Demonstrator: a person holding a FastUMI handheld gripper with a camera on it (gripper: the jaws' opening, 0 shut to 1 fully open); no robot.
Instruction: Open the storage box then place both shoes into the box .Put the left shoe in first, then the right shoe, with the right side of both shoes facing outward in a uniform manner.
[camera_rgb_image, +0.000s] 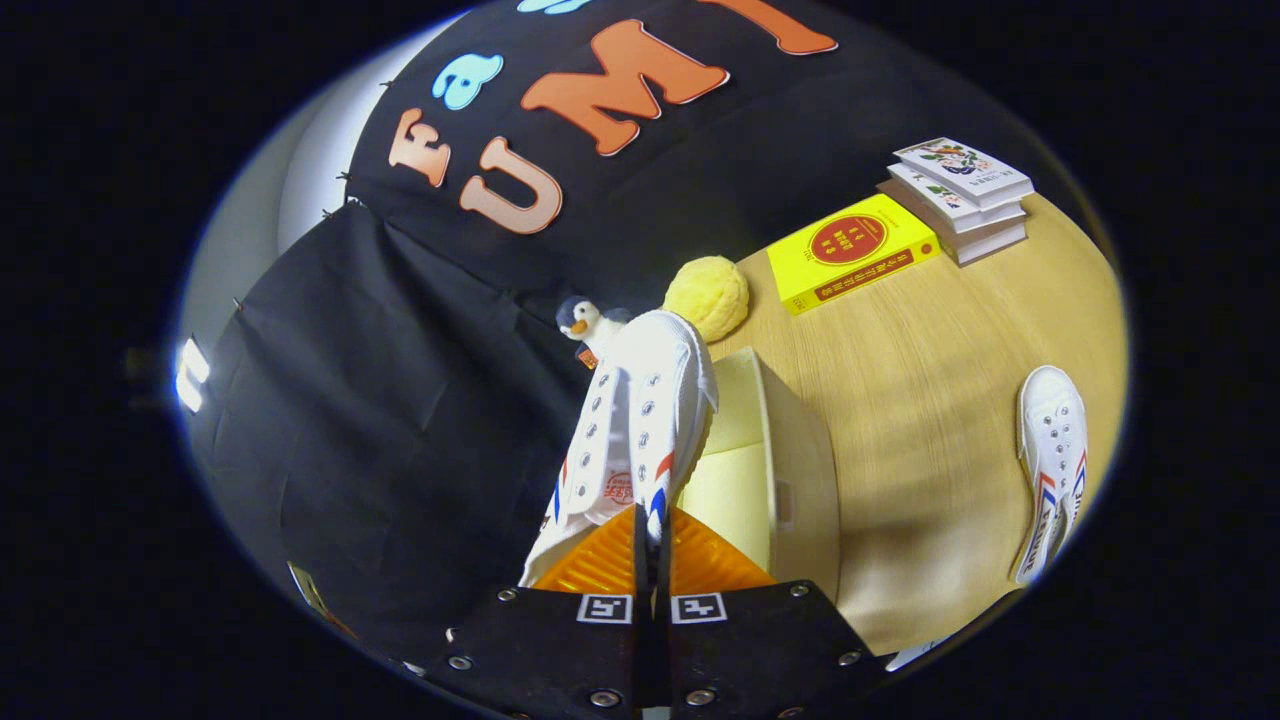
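White canvas shoe held over the open box

The shoe (640, 420) hangs from the gripper (650, 530), whose orange fingers (600, 565) are nearly closed, pinching the thin canvas edge at the shoe's opening, just above the pale box (790, 450). It looks light and soft: the canvas likely folds under pressure and the sole end may swing, so the collar edge near the heel seems the firmest hold. The second shoe (1052, 465) lies on the wooden table (920, 400), well apart from the box. Beyond sit a yellow plush ball (708, 295), a toy penguin (585, 325), a yellow book (850, 250) and stacked books (965, 195).
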